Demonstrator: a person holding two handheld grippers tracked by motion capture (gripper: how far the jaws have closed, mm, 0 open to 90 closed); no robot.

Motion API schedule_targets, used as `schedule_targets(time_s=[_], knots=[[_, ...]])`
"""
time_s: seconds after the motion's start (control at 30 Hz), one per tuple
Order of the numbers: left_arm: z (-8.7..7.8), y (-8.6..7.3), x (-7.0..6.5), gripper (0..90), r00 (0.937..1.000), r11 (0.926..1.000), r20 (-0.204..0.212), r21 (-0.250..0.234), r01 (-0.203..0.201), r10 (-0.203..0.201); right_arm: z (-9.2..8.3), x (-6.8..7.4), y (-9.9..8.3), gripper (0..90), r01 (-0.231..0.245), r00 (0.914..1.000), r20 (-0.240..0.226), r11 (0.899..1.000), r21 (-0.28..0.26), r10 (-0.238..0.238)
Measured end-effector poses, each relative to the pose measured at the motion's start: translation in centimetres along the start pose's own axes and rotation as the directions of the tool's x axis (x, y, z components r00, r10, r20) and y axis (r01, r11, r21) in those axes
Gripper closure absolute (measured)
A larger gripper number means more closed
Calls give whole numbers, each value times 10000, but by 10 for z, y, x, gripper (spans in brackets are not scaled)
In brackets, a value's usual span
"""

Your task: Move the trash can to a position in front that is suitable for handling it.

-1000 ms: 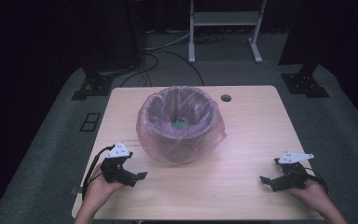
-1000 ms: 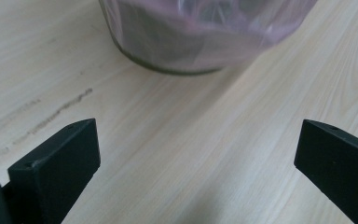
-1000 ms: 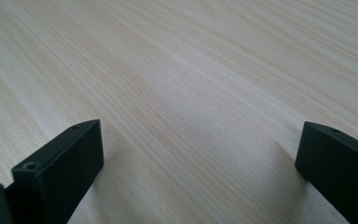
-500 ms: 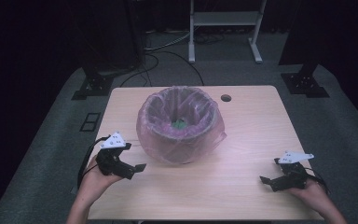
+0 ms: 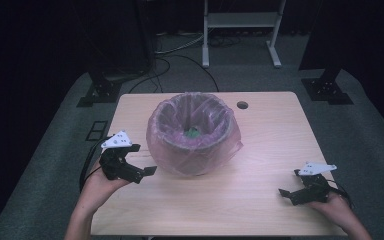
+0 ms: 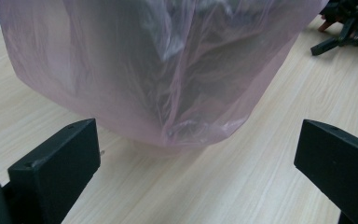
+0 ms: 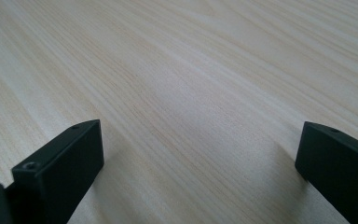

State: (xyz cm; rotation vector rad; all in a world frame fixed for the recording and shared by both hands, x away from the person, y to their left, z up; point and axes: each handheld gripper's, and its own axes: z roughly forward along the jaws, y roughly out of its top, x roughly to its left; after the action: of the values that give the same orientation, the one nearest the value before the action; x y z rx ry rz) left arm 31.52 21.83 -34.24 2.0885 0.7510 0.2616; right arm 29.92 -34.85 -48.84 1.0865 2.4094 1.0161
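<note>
Bag (image 5: 194, 135), pink and see-through, lines a round bin at the middle of the table (image 5: 260, 210), with something small and green (image 5: 193, 133) down inside. Left gripper (image 5: 142, 161) sits just beside the bag's left side, jaws spread wide with nothing between them, aimed at the plastic (image 6: 168, 79). Right gripper (image 5: 292, 186) is well apart, low at the table's right front, jaws gaping, nothing held.
</note>
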Motion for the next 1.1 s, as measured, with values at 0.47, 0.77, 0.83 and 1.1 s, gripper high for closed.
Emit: schedule_targets(time_s=[0.47, 0.77, 0.83, 1.1], knots=[[-10, 35, 2, 0, 10000, 9997, -16, -252, -58, 57, 0, 0, 0, 0, 0, 10000, -1, 10000, 2, 0], [-6, 55, 12, 36, 9998, 9996, -203, -285, 82, -87, 0, 0, 0, 0, -1, 10000, 0, 10000, 1, 1], [-5, 60, 15, 36, 9996, 9998, -263, -218, 46, -52, 0, 0, 0, 0, 1, 10000, -2, 10000, 0, -1], [3, 78, 21, 37, 9990, 9998, -450, -188, -68, 60, 0, 0, 0, 0, 2, 10000, -1, 10000, 0, -2]])
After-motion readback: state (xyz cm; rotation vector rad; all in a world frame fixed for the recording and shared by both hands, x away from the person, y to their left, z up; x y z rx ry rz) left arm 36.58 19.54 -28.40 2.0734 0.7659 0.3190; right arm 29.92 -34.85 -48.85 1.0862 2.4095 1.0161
